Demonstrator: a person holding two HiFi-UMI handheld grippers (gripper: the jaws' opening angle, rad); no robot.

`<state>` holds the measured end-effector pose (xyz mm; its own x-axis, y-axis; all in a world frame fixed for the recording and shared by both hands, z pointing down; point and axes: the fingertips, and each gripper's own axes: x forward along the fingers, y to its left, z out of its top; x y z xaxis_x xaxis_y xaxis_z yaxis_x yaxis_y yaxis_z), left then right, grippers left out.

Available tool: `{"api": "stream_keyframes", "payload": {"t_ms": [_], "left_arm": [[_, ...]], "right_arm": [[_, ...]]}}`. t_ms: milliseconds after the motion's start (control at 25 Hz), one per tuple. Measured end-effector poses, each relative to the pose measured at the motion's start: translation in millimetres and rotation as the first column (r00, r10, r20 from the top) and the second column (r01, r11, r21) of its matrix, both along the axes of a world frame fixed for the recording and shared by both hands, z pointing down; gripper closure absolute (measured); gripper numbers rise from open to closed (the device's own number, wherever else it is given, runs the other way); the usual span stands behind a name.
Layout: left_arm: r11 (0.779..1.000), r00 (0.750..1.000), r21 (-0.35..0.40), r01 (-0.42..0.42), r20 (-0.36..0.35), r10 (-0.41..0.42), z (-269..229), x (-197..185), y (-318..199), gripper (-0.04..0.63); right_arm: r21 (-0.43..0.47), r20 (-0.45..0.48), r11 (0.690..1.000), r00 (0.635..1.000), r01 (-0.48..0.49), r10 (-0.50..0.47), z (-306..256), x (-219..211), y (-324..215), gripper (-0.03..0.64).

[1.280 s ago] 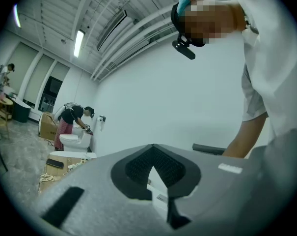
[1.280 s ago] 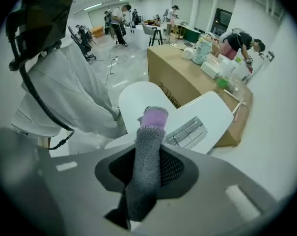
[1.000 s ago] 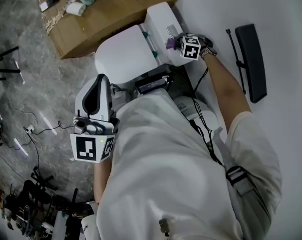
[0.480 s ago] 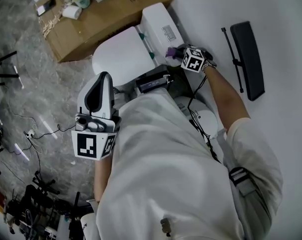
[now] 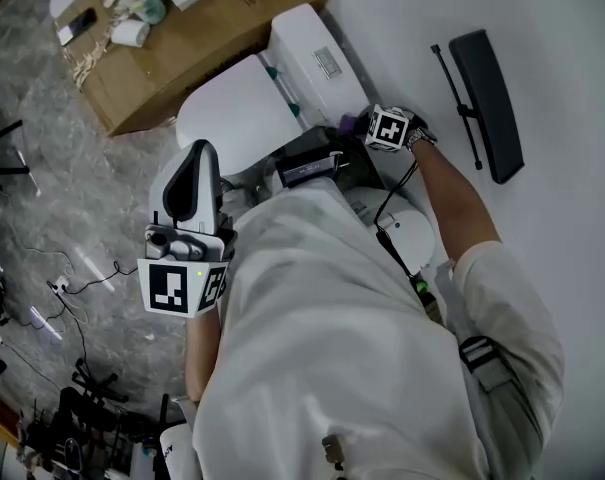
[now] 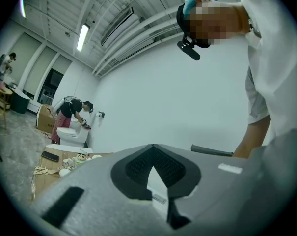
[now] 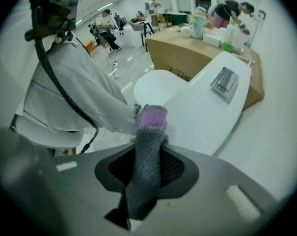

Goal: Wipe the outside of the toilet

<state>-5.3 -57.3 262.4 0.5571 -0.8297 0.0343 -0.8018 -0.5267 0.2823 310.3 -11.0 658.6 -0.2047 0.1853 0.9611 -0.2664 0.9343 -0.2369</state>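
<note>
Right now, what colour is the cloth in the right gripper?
Grey cloth with a purple end; right gripper view.

I wear a white short-sleeved shirt (image 5: pixel 332 358). A black cable (image 7: pixel 65 101) trails down its front, and a grey strap with a black buckle (image 5: pixel 479 356) crosses my right sleeve. There is a dark watch (image 5: pixel 419 136) on my right wrist. My fingers (image 6: pixel 138 168) are pale grey shells with black ribbed pads. Behind them sit cubes of black-and-white square markers (image 5: pixel 182 288).

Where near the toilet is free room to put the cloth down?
The closed white toilet lid is bare, as is the white tank top around its silver flush button. The brown cardboard box is crowded at its far edge.
</note>
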Motion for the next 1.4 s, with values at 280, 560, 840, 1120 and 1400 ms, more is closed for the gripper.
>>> {"api": "stream_keyframes", "payload": {"t_ms": [280, 560, 840, 1120, 1400], "left_arm": [[1.000, 1.000, 0.017, 0.014, -0.017, -0.014, -0.3, -19.0, -3.9, 0.591], [0.993, 0.994, 0.039, 0.107, -0.003, -0.107, -6.0, -38.4, -12.5, 0.591], [0.959, 0.959, 0.006, 0.284, 0.011, -0.284, -0.5, -50.8, -27.6, 0.591], [0.921, 0.921, -0.031, 0.388, 0.059, -0.386, 9.8, -47.3, -37.3, 0.591], [0.904, 0.902, -0.050, 0.424, 0.107, -0.418, 12.6, -41.8, -54.0, 0.591]], "right_arm": [[0.058, 0.111, 0.978, 0.975, -0.199, 0.192, -28.3, -38.3, -44.5, 0.515], [0.203, 0.132, 0.973, 0.988, -0.107, 0.081, -49.3, -83.9, -148.8, 0.515], [0.253, 0.123, 0.967, 0.990, 0.033, -0.066, -53.5, -121.8, -250.9, 0.515], [0.286, 0.050, 0.944, 0.981, 0.166, -0.188, -38.2, -131.7, -332.1, 0.515], [0.194, 0.037, 0.966, 0.982, 0.173, -0.184, -0.8, -127.7, -342.9, 0.515]]}}
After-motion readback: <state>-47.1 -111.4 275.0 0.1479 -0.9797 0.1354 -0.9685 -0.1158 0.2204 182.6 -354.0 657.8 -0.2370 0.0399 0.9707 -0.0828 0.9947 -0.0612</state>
